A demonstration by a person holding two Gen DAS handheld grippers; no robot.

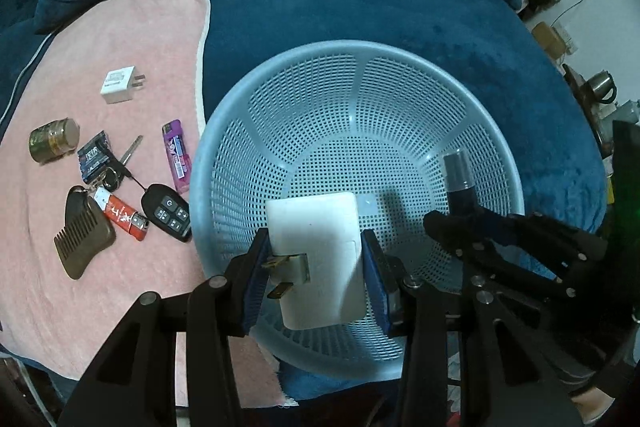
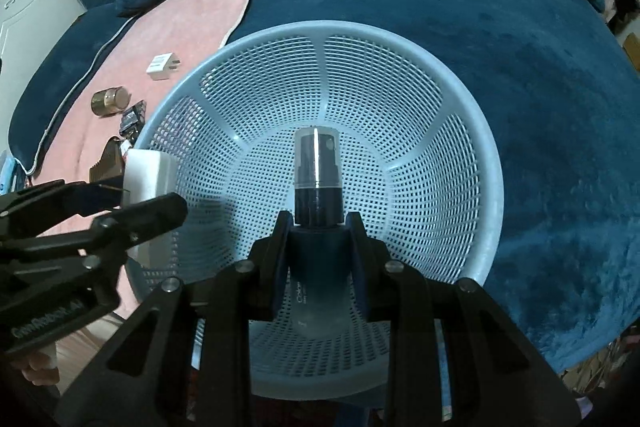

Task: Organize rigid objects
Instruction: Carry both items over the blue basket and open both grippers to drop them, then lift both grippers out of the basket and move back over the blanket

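Pink towel [image 1: 120, 39]: one small white charger [image 1: 119, 85], one gold jar [image 1: 54, 141], one wooden comb [image 1: 82, 239], one red lighter [image 1: 124, 217], one key fob [image 1: 168, 211], one purple lighter [image 1: 176, 155].
Left tool [image 1: 316, 267]: clenched on one big white adapter [image 1: 316, 251], over the basket.
Basket [image 1: 400, 51]: one, pale blue, on the blue bed blanket [image 1: 440, 15].
Right tool [image 2: 320, 251]: gripping one dark spray bottle [image 2: 318, 179] above the basket.

Left gripper [image 1: 316, 267] angled steeply down, blue pads [image 1: 253, 283] clamped on the flanks of a white charger [image 1: 320, 259]. Right gripper [image 2: 320, 251] pitched down alike, close beside the left, jaws narrow and pinched on a dark spray bottle [image 2: 318, 267] below its cap. Black linkages of each visible in the other's view.
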